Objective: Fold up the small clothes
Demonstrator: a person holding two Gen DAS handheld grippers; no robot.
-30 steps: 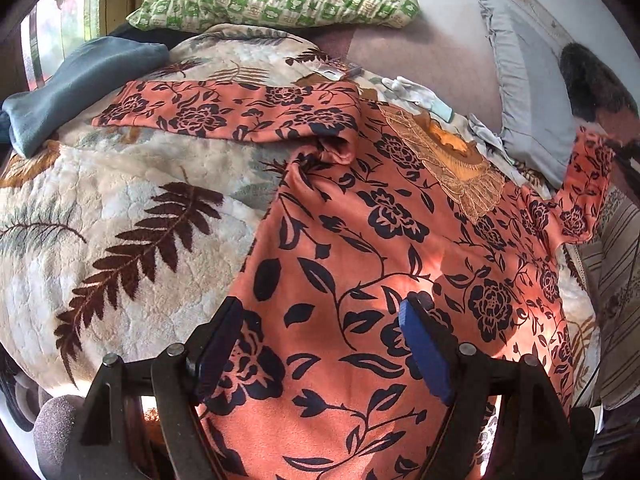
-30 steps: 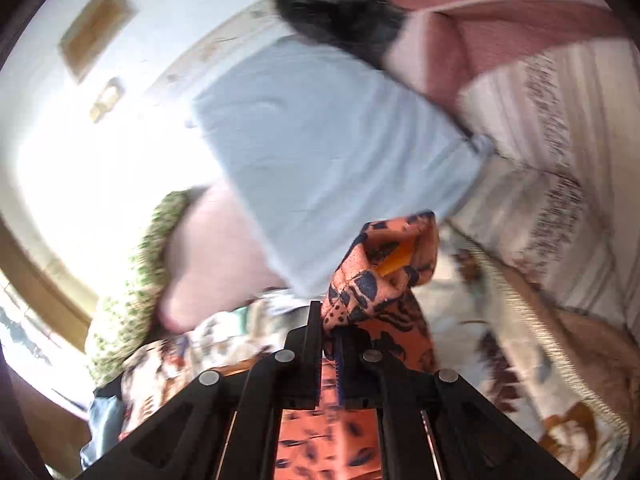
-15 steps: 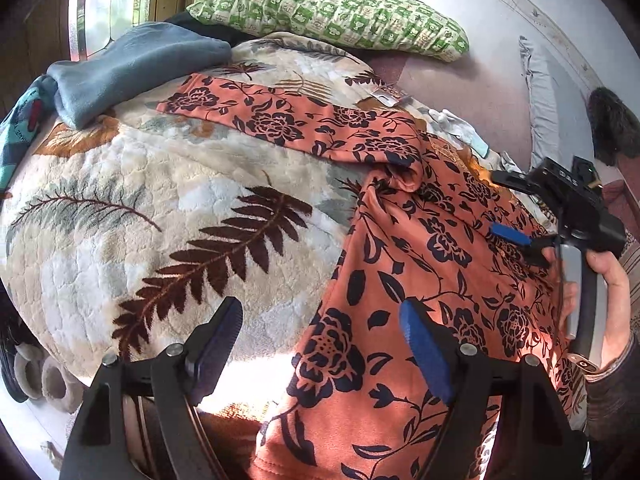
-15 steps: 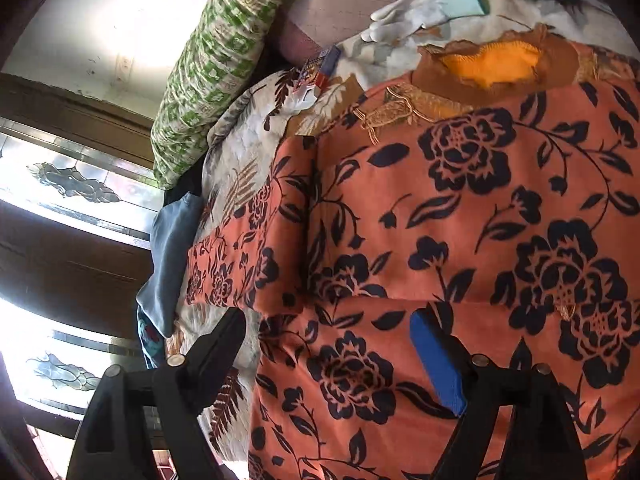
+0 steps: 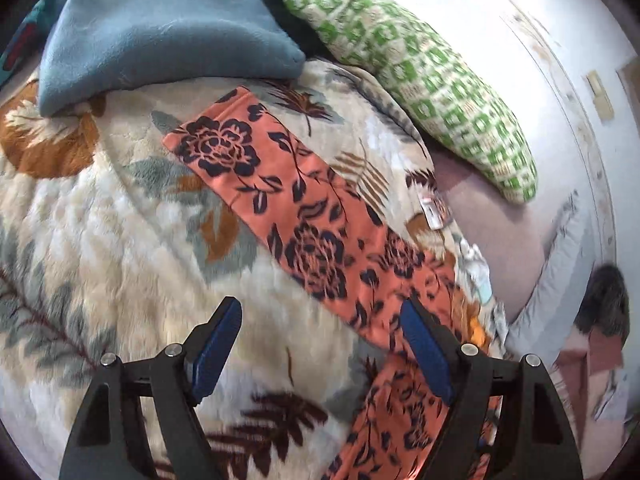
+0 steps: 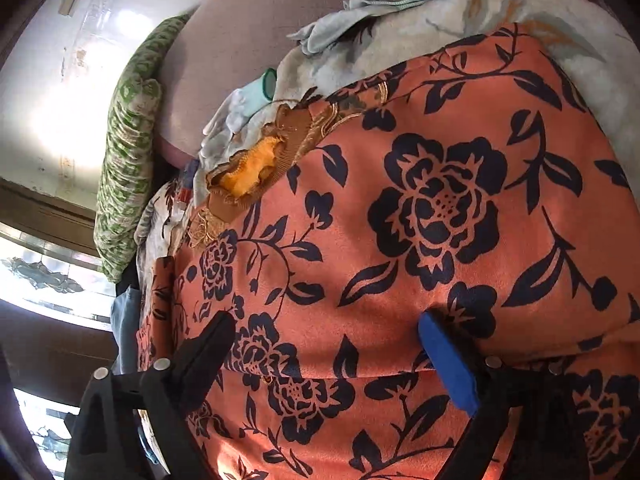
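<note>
An orange top with dark blue flowers [image 6: 420,220] lies spread on a leaf-patterned fleece blanket [image 5: 100,240]. Its brown and yellow collar [image 6: 256,168] shows in the right wrist view. One long sleeve [image 5: 288,208] stretches flat across the blanket in the left wrist view. My left gripper [image 5: 320,328] hangs open above the blanket, beside the near end of that sleeve, nothing between its pads. My right gripper [image 6: 324,344] hovers close over the top's body; its jaws are opening, and nothing is pinched between them.
A blue folded cloth [image 5: 160,32] and a green checked pillow [image 5: 420,80] lie at the far end of the bed. A pale grey pillow [image 5: 560,272] rests by the white wall. White gloves [image 6: 240,112] lie beside the collar. A window [image 6: 36,280] is at the left.
The right gripper let go of the sleeve it held up and dropped down over the top's body. The left gripper swung off the garment's body to the outstretched sleeve.
</note>
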